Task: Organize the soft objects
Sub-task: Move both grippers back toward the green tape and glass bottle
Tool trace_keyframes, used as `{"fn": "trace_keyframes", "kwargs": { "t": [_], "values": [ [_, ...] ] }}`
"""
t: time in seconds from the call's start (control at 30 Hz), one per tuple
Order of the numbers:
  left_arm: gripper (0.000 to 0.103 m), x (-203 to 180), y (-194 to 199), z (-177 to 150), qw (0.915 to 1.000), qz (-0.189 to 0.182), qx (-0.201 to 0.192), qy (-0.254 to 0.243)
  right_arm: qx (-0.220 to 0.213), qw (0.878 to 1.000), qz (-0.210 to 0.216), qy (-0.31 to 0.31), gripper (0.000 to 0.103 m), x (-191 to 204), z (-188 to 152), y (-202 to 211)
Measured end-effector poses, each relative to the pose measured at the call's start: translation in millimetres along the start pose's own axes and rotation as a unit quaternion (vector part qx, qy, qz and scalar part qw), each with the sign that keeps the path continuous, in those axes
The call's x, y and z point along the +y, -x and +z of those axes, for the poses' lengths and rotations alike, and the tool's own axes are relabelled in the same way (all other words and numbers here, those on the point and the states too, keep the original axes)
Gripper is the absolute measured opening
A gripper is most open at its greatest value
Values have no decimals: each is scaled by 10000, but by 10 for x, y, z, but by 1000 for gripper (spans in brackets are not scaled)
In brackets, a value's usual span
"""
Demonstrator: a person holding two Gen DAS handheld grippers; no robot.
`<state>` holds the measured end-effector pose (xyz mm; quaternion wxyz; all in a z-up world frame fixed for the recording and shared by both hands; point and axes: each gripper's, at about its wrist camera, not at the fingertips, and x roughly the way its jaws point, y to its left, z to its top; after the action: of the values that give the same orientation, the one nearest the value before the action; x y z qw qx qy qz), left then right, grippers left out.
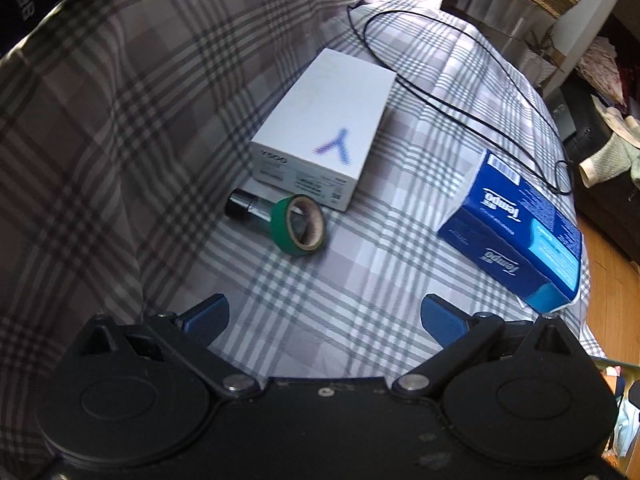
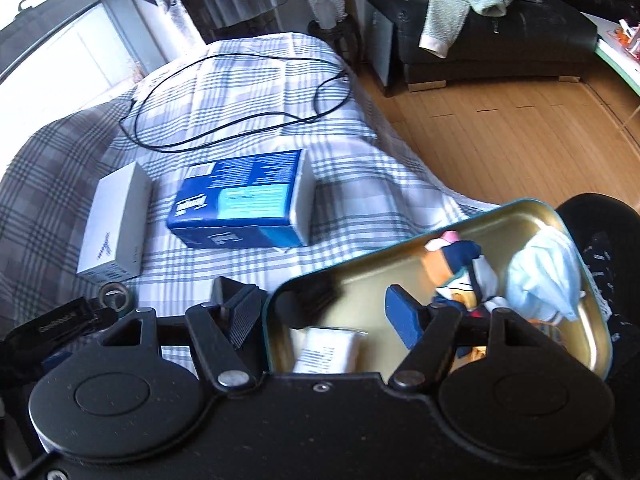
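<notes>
Left gripper (image 1: 324,320) hangs jaws apart and empty over the plaid cover, right gripper (image 2: 324,312) straddles the tin (image 2: 560,216) wall unclamped, soft bits already inside, so next looks like fetching the blue tissue pack (image 1: 516,236) at two o'clock

We can read the word "Tempo" two times on the blue tissue box (image 1: 516,232), and it looks upside down to us, with a bar code near one corner. The white box (image 1: 320,128) has a big purple letter "Y" on its top, and the small print on its end is too blurry for us to read. On the dark cloth (image 1: 24,4) in the top corner we see white marks that look like "98".
</notes>
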<state>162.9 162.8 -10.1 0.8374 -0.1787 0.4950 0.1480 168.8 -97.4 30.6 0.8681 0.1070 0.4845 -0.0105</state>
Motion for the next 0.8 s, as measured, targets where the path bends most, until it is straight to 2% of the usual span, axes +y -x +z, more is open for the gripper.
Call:
{"fn": "trace_keyframes", "kwargs": {
  "t": [0.1, 0.23, 0.37, 0.6, 0.8],
  "values": [
    [102, 151, -12, 34, 9997, 152, -32, 212, 11, 9992, 232, 321, 67, 275, 33, -35],
    [102, 221, 231, 68, 9985, 248, -423, 239, 70, 9964, 550, 636, 67, 598, 69, -130],
    [102, 193, 611, 127, 9955, 39, -926, 209, 181, 9921, 893, 860, 67, 880, 94, -293],
    [102, 154, 1283, 131, 9847, -172, -1733, 23, 317, 9818, 1248, 1395, 67, 1323, 45, -627],
    [102, 104, 1522, 97, 9807, -554, -1865, -206, 373, 9786, 1502, 1355, 67, 1621, -4, -943]
  ]
}}
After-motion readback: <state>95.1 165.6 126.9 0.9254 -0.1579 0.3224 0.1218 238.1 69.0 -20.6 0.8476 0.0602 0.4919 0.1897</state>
